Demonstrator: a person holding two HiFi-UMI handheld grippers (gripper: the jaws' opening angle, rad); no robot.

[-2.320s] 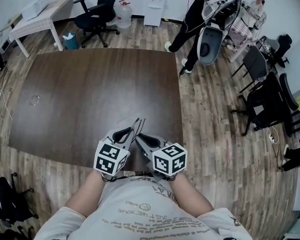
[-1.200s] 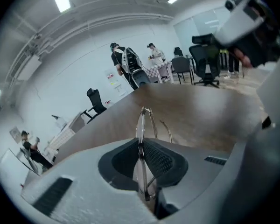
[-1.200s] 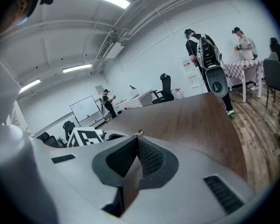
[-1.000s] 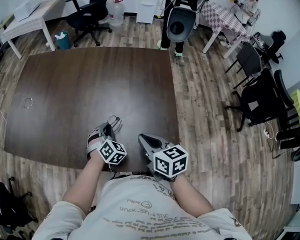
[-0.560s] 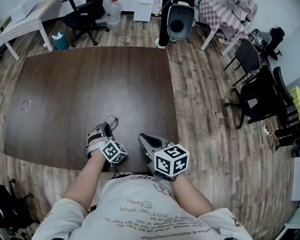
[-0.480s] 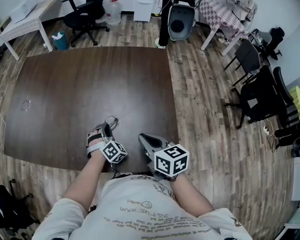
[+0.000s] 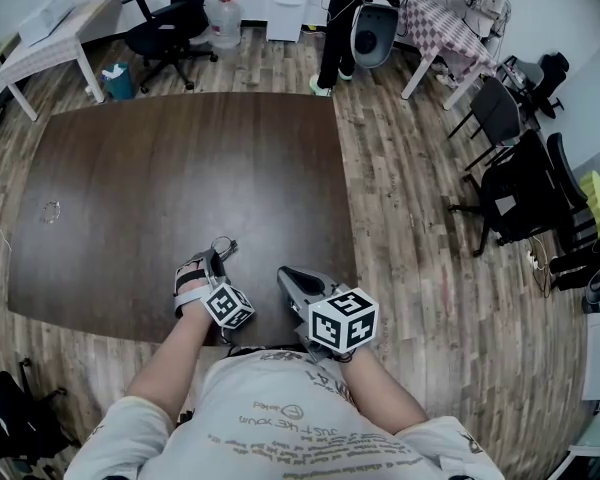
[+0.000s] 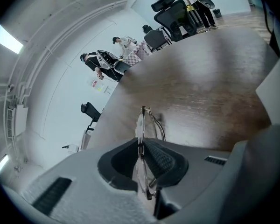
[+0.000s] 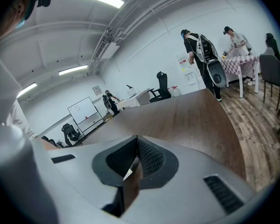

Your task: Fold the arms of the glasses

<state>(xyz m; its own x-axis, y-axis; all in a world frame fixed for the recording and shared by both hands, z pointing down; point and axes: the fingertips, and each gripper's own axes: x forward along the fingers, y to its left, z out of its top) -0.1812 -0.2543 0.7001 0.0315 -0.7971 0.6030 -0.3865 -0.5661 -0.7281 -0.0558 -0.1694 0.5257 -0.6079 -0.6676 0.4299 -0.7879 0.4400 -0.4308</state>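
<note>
Thin wire-framed glasses [image 8: 141,123] stand on edge between the jaws of my left gripper [image 8: 141,146], which is shut on the frame. Their arms lie close against the lenses. In the head view the glasses [image 7: 221,245] stick out ahead of the left gripper [image 7: 211,260], low over the near edge of the dark brown table [image 7: 180,158]. My right gripper [image 7: 284,274] rests just to the right, apart from the glasses. In the right gripper view its jaws [image 9: 136,143] are shut with nothing between them.
A small ring-shaped object [image 7: 50,210] lies far left on the table. Beyond the far edge are office chairs [image 7: 175,28], a white desk [image 7: 50,33], a water jug [image 7: 223,18] and people [image 7: 340,18]. More chairs [image 7: 525,203] stand to the right.
At first both grippers met at the glasses. The left gripper then turned and carried them down and left, away from the right gripper. Over the last second only background people moved.
</note>
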